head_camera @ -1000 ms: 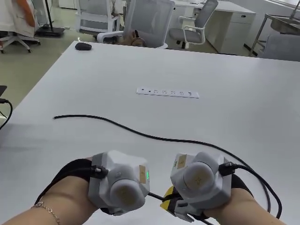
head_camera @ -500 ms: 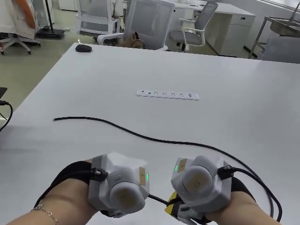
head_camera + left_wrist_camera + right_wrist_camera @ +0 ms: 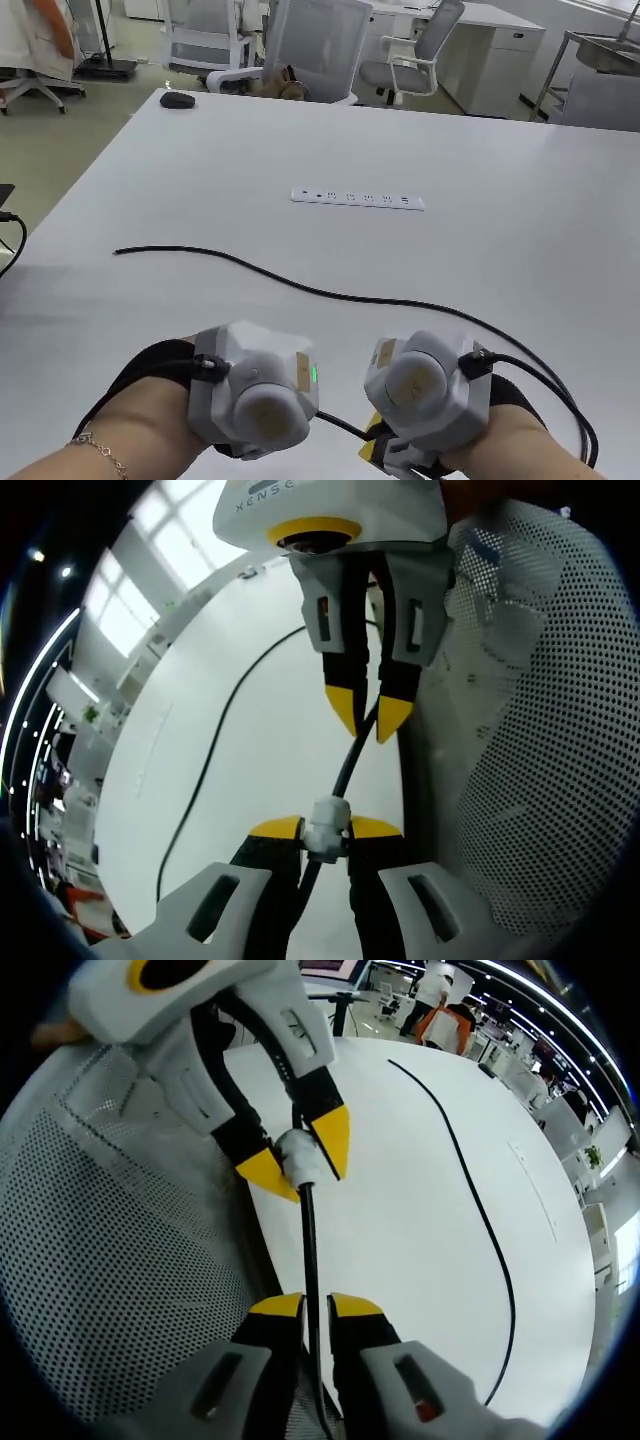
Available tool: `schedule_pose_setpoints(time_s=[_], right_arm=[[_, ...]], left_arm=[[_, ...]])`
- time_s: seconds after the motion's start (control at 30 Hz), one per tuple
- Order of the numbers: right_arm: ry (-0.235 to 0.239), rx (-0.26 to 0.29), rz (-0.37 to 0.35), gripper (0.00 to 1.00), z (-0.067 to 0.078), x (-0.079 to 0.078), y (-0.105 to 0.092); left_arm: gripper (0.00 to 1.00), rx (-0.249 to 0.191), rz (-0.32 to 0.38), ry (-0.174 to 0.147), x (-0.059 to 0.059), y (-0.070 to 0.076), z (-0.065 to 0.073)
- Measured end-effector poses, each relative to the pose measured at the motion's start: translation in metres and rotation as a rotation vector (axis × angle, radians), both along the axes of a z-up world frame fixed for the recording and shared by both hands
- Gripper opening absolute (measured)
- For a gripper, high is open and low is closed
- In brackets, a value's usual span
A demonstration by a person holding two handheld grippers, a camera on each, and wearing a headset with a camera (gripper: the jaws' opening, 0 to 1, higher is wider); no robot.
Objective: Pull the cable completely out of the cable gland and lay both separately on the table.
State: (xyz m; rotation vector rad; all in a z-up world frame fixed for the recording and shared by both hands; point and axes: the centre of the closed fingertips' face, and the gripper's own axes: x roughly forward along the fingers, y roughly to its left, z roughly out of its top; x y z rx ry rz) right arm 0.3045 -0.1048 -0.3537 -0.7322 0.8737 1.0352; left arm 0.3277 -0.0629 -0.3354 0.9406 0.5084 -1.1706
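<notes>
A small white cable gland (image 3: 325,827) sits on a long black cable (image 3: 330,294) that curves across the white table (image 3: 480,180). My left gripper (image 3: 325,830) is shut on the gland; in the right gripper view the left gripper (image 3: 297,1156) holds the gland (image 3: 296,1153) just off the table's near edge. My right gripper (image 3: 307,1310) is shut on the cable (image 3: 306,1240) a short way from the gland. The left gripper view has the right gripper (image 3: 367,716) pinching the cable (image 3: 350,765). In the head view both hands are low at the near edge, close together.
A white power strip (image 3: 357,199) lies mid-table and a dark mouse (image 3: 178,99) at the far left corner. Office chairs (image 3: 318,45) stand beyond the far edge. A second black lead (image 3: 560,400) loops from the right gripper's housing. White mesh fabric (image 3: 110,1240) lies under the grippers.
The right gripper has drawn slightly back toward the person and away from the left one, so a little more cable shows between them. The left gripper has hardly moved.
</notes>
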Motion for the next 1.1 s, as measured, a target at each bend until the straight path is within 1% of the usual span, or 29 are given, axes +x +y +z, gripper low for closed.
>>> schedule_pose_setpoints(time_s=[0.03, 0.07, 0.1, 0.17, 0.3, 0.37, 0.4, 0.47, 0.63, 0.8, 0.93, 1.03, 1.1], right_arm=[[-0.013, 0.025, 0.010, 0.08, 0.004, 0.001, 0.005], [-0.014, 0.035, 0.013, 0.09, 0.005, 0.001, 0.007], [-0.015, 0.071, 0.022, 0.11, 0.009, 0.001, 0.014], [-0.016, 0.091, 0.037, 0.13, 0.012, -0.001, 0.019], [-0.039, 0.084, 0.066, 0.13, 0.012, -0.002, 0.022], [-0.047, 0.083, 0.069, 0.06, 0.013, 0.000, 0.021], [-0.042, 0.087, 0.071, 0.03, 0.013, 0.000, 0.021], [-0.038, 0.090, 0.060, 0.03, 0.012, 0.000, 0.020], [-0.038, 0.092, 0.051, 0.03, 0.012, 0.001, 0.020], [-0.031, 0.061, 0.025, 0.03, 0.007, 0.003, 0.012], [-0.023, 0.054, 0.009, 0.03, 0.006, 0.004, 0.010], [-0.018, 0.012, -0.007, 0.03, 0.001, 0.004, 0.001], [-0.013, -0.005, -0.017, 0.03, -0.001, 0.005, -0.003]], left_arm=[[0.18, 0.000, -0.001, 0.002, 0.000, 0.000, 0.000], [0.18, 0.002, -0.002, 0.003, -0.001, 0.000, 0.000], [0.18, 0.004, -0.005, 0.001, -0.001, 0.000, -0.001], [0.18, 0.001, -0.006, 0.003, -0.001, 0.000, -0.001], [0.18, 0.000, -0.016, 0.006, -0.003, -0.002, -0.001], [0.18, -0.004, -0.026, 0.009, -0.005, -0.004, -0.001], [0.18, -0.004, -0.027, 0.003, -0.004, -0.004, 0.000], [0.18, -0.010, -0.023, 0.007, -0.003, -0.005, 0.000], [0.18, -0.011, -0.022, 0.004, -0.003, -0.005, 0.000], [0.18, -0.007, 0.000, -0.004, 0.002, 0.000, 0.001], [0.18, -0.009, 0.007, -0.003, 0.002, 0.000, 0.001], [0.18, -0.004, 0.013, -0.005, 0.003, 0.002, 0.001], [0.18, -0.006, 0.022, -0.005, 0.004, 0.003, 0.002]])
